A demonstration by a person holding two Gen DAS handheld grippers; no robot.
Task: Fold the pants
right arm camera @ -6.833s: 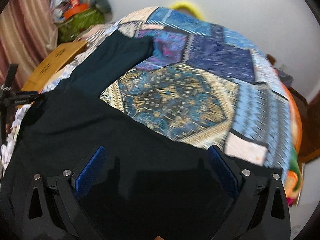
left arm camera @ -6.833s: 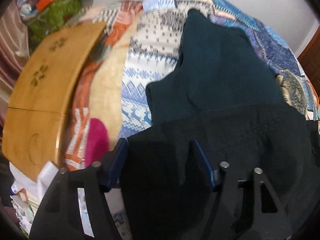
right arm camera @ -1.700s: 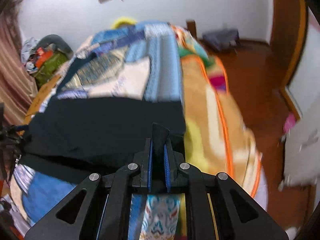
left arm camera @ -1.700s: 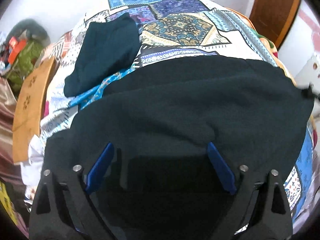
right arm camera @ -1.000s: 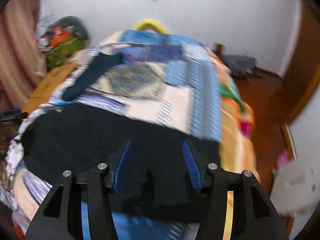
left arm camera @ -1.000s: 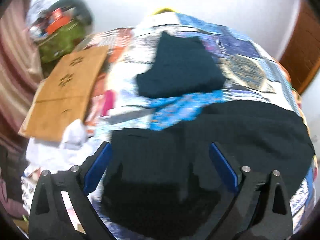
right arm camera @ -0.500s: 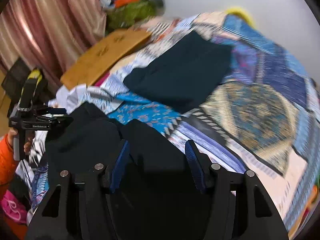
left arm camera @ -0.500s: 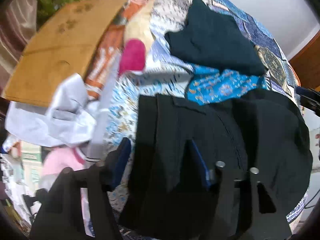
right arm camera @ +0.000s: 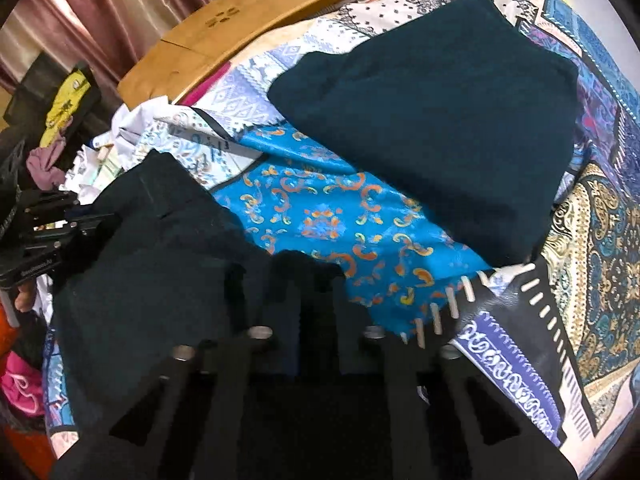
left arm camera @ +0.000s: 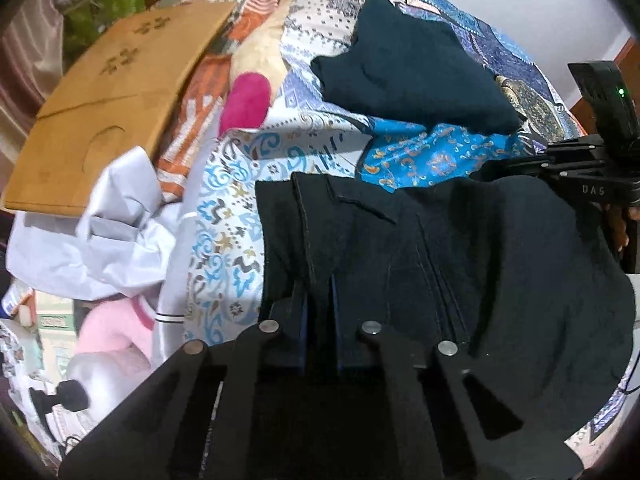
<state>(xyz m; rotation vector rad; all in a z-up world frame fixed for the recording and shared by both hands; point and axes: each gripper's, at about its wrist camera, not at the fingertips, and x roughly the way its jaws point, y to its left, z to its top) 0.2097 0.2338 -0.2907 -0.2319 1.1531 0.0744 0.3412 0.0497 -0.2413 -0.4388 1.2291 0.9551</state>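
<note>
At the far left of the left wrist view, a brown cardboard sheet (left arm camera: pixel 116 92) is seen lying at the bed's edge, with crumpled white cloth (left arm camera: pixel 96 236) below it and a pink item (left arm camera: pixel 245 98) just beside its right edge. Further right, the patterned bedspread (left arm camera: pixel 224 220) is spread out, and on it the black pants (left arm camera: pixel 460 264) are laid in a bunched heap near the camera. The left gripper (left arm camera: pixel 318 300) is pressed together on a fold of the pants' left edge, with dark fabric pinched between its blue-lined fingers. Beyond the pants, a folded dark teal garment (left arm camera: pixel 408 68) is resting on the bedspread, separated from them by a bright blue patterned cloth (left arm camera: pixel 432 160). At the far right of this view, the other tool's black body is visible at the pants' edge. In the right wrist view, the left tool is seen at the far left, the pants (right arm camera: pixel 148 248) lie left of centre, and the right gripper (right arm camera: pixel 316 312) is closed on a dark fold of them. To the right, the blue cloth (right arm camera: pixel 328 216) and the teal garment (right arm camera: pixel 440 100) are shown.
</note>
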